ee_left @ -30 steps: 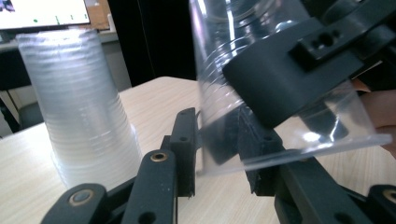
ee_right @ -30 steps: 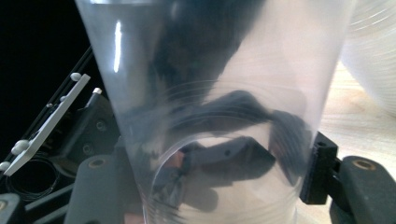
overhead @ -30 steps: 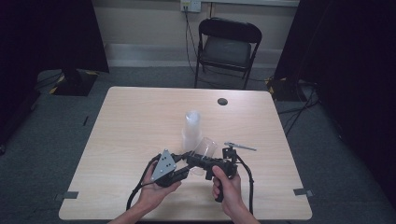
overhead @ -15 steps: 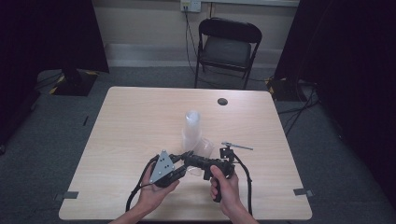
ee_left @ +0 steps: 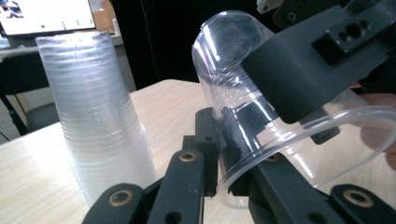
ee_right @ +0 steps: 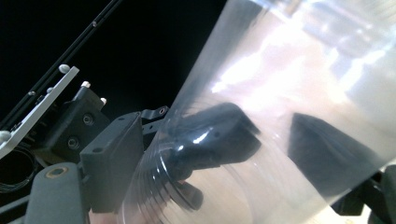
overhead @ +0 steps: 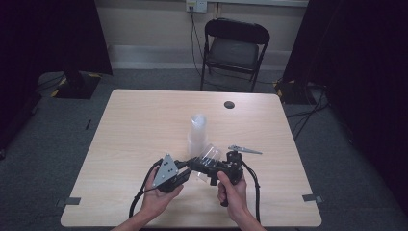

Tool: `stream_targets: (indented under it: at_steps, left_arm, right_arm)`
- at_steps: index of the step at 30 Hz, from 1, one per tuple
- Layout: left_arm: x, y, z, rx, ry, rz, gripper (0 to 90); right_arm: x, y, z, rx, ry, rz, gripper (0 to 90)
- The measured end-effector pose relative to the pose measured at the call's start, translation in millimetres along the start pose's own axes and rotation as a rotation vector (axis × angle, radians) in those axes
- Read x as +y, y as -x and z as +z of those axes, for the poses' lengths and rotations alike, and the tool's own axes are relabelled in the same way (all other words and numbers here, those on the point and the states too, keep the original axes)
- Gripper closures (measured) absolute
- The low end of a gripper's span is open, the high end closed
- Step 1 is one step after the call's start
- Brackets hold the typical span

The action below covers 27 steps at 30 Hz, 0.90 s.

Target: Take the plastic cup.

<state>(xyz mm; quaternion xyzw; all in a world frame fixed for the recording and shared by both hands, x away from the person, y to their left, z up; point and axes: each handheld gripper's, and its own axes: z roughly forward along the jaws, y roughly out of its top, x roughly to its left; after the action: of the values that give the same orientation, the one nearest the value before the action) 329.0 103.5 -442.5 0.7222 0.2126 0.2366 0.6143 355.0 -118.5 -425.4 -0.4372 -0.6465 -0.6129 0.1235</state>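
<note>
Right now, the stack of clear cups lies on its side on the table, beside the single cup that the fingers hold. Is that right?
No: the stack of clear cups stands upright on the table, beside the single cup, as the left gripper view shows.

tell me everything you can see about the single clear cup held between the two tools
The clear cup is thin, see-through plastic with ribbed rings round its wall and a rolled rim. It is tipped on its side above the table, base pointing up and away, beside the upright cup stack. The left tool is shut on its rim, pinching the wall. The right tool has one jaw inside the cup and one outside; its jaws have just been opening.
</note>
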Motion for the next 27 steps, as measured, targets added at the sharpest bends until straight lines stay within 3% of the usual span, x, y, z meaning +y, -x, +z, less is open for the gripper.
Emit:
stream_targets:
  at_steps: [2,4,13,15,16,27]
  left_arm:
    - [-0.2,-0.5,-0.1,-0.005,0.001,-0.010,85.8]
    - [-1.5,-2.4,0.5,-0.024,-0.007,-0.057,85.6]
    - [-1.7,-6.9,-0.9,-0.017,0.010,-0.064,85.6]
    - [-2.0,-9.6,-1.7,-0.006,0.012,-0.075,85.6]
    - [-3.5,-12.7,-2.1,-0.007,0.015,-0.102,85.8]
    - [-1.0,-20.0,-6.1,0.001,-0.003,-0.144,85.7]
  right_arm:
    - [0.1,0.1,-0.1,-0.001,0.000,0.000,17.8]
    - [0.3,0.2,-0.5,-0.003,-0.002,0.000,17.1]
    - [1.0,-1.4,-2.0,0.004,-0.005,-0.008,17.0]
    - [1.4,-1.8,-2.9,0.009,-0.004,-0.010,16.5]
    - [2.1,-1.9,-4.0,0.011,-0.005,-0.012,16.5]
    - [3.6,-3.2,-6.1,0.010,-0.007,-0.032,17.1]
